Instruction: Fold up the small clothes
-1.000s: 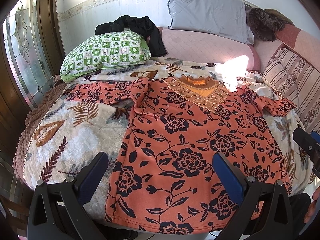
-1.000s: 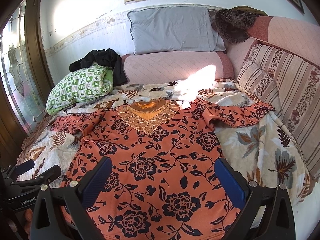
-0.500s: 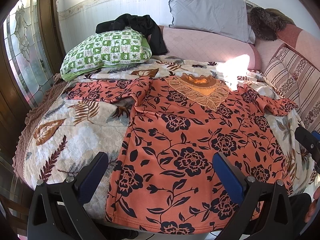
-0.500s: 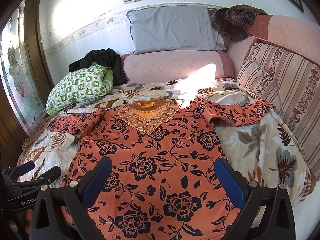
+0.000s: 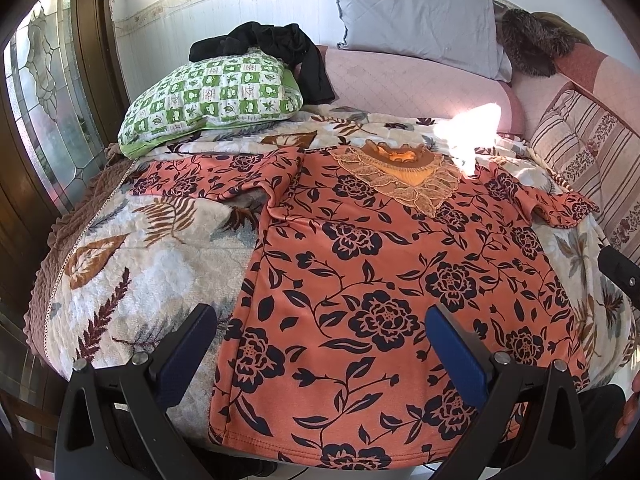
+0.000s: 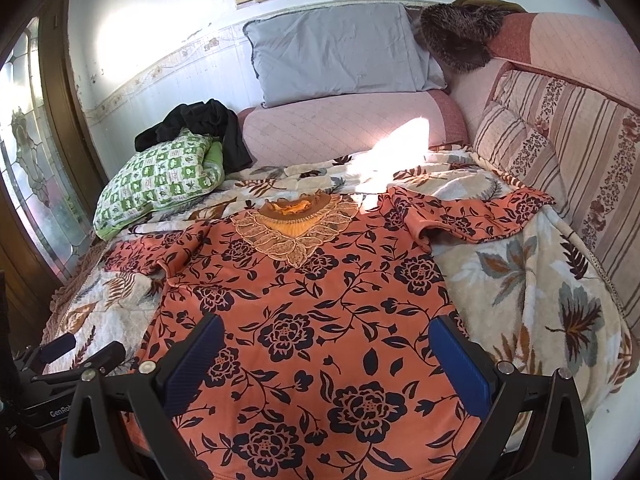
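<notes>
1. An orange top printed with dark flowers is laid flat and face up on the bed, its hem at the near edge and its neckline toward the far cushions.
2. A lace collar in tan and orange is seen at the neckline, touched on its right by a patch of sunlight.
3. Both short sleeves are spread outward; the one on the left of the pictures lies slightly rumpled, and the opposite one is bunched near the striped cushion.
4. The left tool is held above the hem with its blue pads set wide apart and nothing gripped between them.
5. The right tool is likewise held spread wide over the lower part of the top, with nothing clasped.
6. The left tool is also seen at the lower left of the right wrist view, beside the bed's edge.
7. The top is carried by a cream blanket patterned with brown leaves, which covers the bed.
8. A green checked pillow lies at the far left, with a black garment draped over it.
9. A grey pillow is propped against the wall above a pink bolster; a striped cushion stands at the right.
</notes>
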Action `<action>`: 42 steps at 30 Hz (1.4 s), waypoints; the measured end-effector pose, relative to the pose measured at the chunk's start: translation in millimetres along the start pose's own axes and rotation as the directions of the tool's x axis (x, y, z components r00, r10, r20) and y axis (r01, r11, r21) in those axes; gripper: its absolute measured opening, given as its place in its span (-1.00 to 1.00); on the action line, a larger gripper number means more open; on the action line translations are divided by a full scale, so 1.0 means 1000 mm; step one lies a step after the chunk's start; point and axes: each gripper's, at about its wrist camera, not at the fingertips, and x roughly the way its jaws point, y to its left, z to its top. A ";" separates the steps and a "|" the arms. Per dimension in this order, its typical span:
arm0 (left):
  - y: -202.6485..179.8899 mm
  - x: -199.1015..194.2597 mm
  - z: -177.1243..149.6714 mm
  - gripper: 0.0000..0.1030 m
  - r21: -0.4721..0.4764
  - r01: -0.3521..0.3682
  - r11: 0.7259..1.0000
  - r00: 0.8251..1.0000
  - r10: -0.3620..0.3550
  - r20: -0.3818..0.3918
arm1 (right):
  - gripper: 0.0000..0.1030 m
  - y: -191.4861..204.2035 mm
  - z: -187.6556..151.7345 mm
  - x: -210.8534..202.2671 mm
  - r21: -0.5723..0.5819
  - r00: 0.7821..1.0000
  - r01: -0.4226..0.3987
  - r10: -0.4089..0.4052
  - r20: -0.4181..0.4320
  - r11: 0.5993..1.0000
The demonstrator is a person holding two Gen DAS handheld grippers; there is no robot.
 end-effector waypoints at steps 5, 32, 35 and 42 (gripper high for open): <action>-0.002 0.010 0.000 1.00 0.012 0.009 1.000 1.000 -0.009 -0.019 | 1.00 -0.021 0.002 0.008 0.030 1.000 -0.001 0.001 -0.008 1.000; 0.154 0.116 0.003 1.00 -0.356 -0.081 0.931 0.989 0.032 -0.143 | -0.85 -0.378 0.168 0.245 0.586 0.962 0.274 -0.214 -0.171 0.763; 0.194 0.124 0.005 1.00 -0.450 -0.070 0.890 0.994 0.022 -0.111 | -0.90 -0.294 0.204 0.232 0.316 0.966 0.257 -0.242 -0.086 0.913; 0.245 0.134 -0.010 1.00 -0.629 -0.057 0.775 0.997 0.006 -0.083 | -0.90 -0.038 0.256 0.164 -0.008 0.984 -0.131 0.131 0.119 0.991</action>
